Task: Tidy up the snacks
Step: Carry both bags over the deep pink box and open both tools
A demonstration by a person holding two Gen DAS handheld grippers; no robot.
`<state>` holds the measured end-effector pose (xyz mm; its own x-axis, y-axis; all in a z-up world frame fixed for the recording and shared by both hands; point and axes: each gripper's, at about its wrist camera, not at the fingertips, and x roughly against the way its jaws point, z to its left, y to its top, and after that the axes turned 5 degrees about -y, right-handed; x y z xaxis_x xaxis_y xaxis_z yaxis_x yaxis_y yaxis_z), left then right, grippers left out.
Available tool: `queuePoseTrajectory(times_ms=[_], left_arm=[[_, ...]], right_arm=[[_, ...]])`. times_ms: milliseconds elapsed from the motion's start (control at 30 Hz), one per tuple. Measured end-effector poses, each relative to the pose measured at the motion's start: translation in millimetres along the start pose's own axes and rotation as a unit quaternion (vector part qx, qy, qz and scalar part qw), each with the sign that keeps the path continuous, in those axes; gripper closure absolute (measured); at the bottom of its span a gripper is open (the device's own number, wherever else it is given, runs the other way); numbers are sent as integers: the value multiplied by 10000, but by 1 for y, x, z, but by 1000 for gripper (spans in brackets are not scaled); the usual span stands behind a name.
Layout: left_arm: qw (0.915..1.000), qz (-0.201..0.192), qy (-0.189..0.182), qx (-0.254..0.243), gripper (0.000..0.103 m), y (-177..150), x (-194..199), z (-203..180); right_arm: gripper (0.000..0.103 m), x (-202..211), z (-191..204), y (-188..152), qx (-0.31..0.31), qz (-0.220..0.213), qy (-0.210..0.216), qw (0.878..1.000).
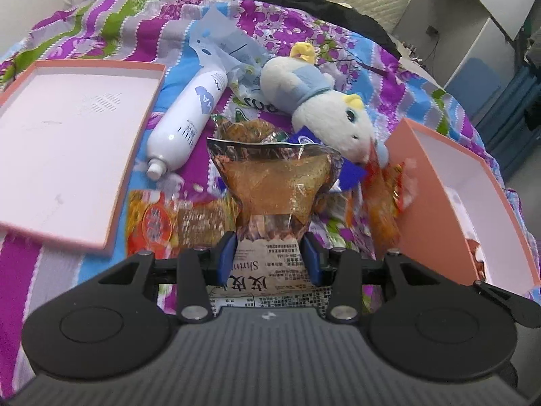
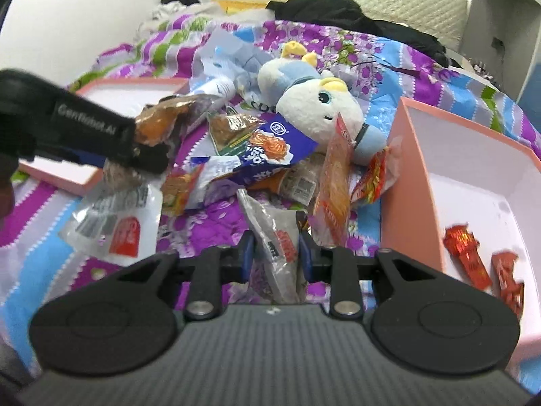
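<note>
My left gripper (image 1: 268,253) is shut on an orange-brown clear snack packet (image 1: 275,182) and holds it above the bed; it shows from the side in the right wrist view (image 2: 148,155), packet (image 2: 159,123) in its jaws. My right gripper (image 2: 274,252) is shut on a grey clear snack packet (image 2: 275,237). A pile of snacks lies between them: a blue packet (image 2: 267,155), an orange packet (image 2: 333,186), a clear packet with a red label (image 2: 118,223). The pink box (image 2: 416,169) at right holds two red snacks (image 2: 466,253).
A white and blue plush toy (image 1: 324,108) and a white bottle (image 1: 186,118) lie on the patterned bedspread (image 1: 101,34). The pink box lid (image 1: 67,149) lies open at left. Black clothing (image 1: 304,3) lies at the far side.
</note>
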<state>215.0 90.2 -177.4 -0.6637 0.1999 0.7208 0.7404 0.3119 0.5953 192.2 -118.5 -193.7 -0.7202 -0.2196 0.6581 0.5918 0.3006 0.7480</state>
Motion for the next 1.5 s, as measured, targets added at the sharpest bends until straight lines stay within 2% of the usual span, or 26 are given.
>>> queuePoseTrajectory(times_ms=[167, 400, 600, 833, 1133, 1333, 1500], left_arm=[[10000, -87, 20, -36, 55, -34, 40, -11], [9999, 19, 42, -128, 55, -71, 68, -24], [9998, 15, -58, -172, 55, -78, 77, -40], [9978, -300, -260, -528, 55, -49, 89, -79], [9912, -699, -745, -846, 55, 6, 95, -140], [9837, -880, -1036, -1178, 55, 36, 89, -186], [9799, -816, -1303, -1272, 55, 59, 70, -220]], right_arm=[[73, 41, 1, -18, -207, -203, 67, 9996], [73, 77, -7, -42, -434, -228, 102, 9987], [73, 92, -21, -45, -654, -409, 85, 9970], [73, 112, -46, -24, -777, -852, -58, 9933], [73, 135, -97, 20, -965, -1452, -540, 9832], [73, 144, -129, 39, -933, -1648, -889, 9779], [73, 143, -161, 49, -1029, -1647, -1081, 9750]])
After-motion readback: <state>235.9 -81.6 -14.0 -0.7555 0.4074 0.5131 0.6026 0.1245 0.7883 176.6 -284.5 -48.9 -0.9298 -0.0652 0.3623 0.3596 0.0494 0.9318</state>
